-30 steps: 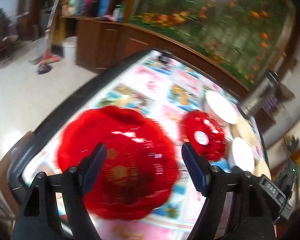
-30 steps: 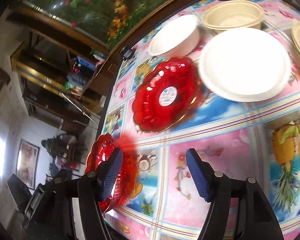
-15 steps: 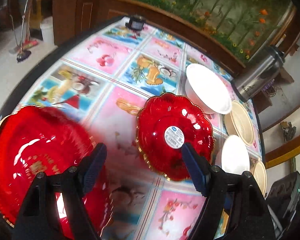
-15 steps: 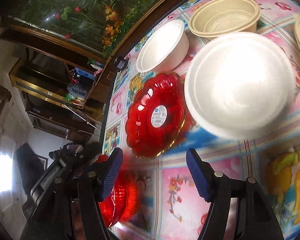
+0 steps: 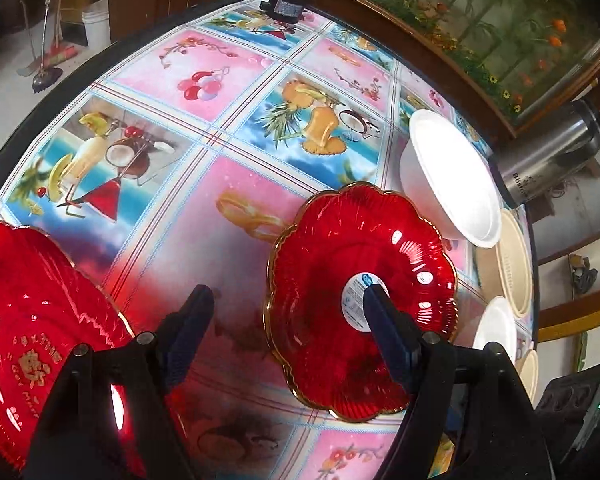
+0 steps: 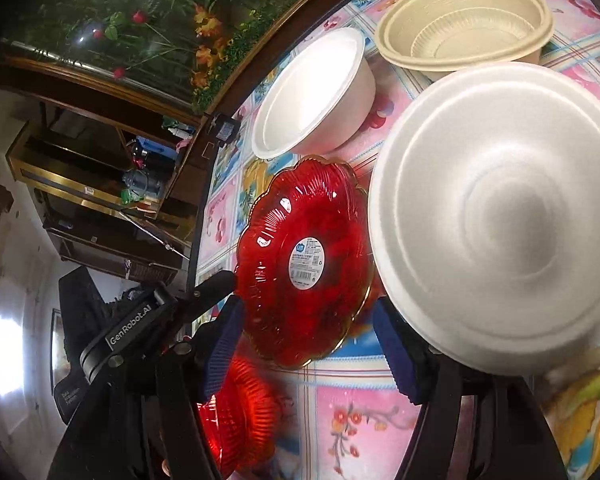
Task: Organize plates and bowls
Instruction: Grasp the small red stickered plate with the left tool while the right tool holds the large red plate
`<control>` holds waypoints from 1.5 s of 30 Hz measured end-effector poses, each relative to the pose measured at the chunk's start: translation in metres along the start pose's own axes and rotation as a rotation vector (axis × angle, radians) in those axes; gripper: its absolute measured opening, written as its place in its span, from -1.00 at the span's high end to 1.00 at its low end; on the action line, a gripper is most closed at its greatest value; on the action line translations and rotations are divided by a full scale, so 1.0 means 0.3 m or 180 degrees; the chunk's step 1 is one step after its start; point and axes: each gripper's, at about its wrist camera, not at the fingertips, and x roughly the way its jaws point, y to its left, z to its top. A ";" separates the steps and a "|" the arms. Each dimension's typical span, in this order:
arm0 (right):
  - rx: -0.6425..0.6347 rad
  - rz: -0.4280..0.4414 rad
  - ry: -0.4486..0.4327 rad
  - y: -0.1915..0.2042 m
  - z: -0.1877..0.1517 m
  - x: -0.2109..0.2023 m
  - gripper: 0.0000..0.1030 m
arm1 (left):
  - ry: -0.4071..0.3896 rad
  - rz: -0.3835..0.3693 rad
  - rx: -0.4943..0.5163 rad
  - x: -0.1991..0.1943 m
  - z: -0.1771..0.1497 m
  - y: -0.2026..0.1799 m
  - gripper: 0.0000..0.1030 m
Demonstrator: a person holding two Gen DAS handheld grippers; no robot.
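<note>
Round tabletop (image 5: 228, 184) with a loud fruit-and-cocktail print cover, dark rim all round.

Sitting on it: a red scalloped glass plate (image 5: 340, 280) with a sticker in the middle, a bigger red plate (image 5: 24, 320) near the edge, a white foam bowl (image 6: 316, 92), a beige plastic bowl (image 6: 464, 28), a white foam plate (image 6: 500, 216), a steel flask (image 5: 552, 152) and a small black gadget (image 5: 286, 6) at the far rim.

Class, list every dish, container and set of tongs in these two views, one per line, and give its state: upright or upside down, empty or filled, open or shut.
Stickered red plate: flat on table, empty.
Second red plate: near table edge, empty.
White bowl: upright, empty.
Beige bowl: upright, empty.
White foam bowl: upside down.
Steel flask: upright; lid not visible.
Left tongs: open, empty.
Right tongs: open, empty.
</note>
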 end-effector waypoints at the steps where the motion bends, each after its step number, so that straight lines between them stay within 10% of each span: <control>1: 0.0005 -0.0006 0.0006 -0.004 -0.003 0.004 -0.32 | 0.0000 0.0017 0.0008 0.002 0.005 -0.004 -0.50; 41: 0.0000 -0.0106 0.0049 -0.059 0.016 0.060 0.18 | 0.0807 -0.0360 0.0308 0.070 0.129 -0.038 -0.49; 45: -0.0015 -0.0120 0.0075 -0.056 0.018 0.069 0.33 | 0.0753 -0.0193 0.0432 0.081 0.121 -0.054 -0.07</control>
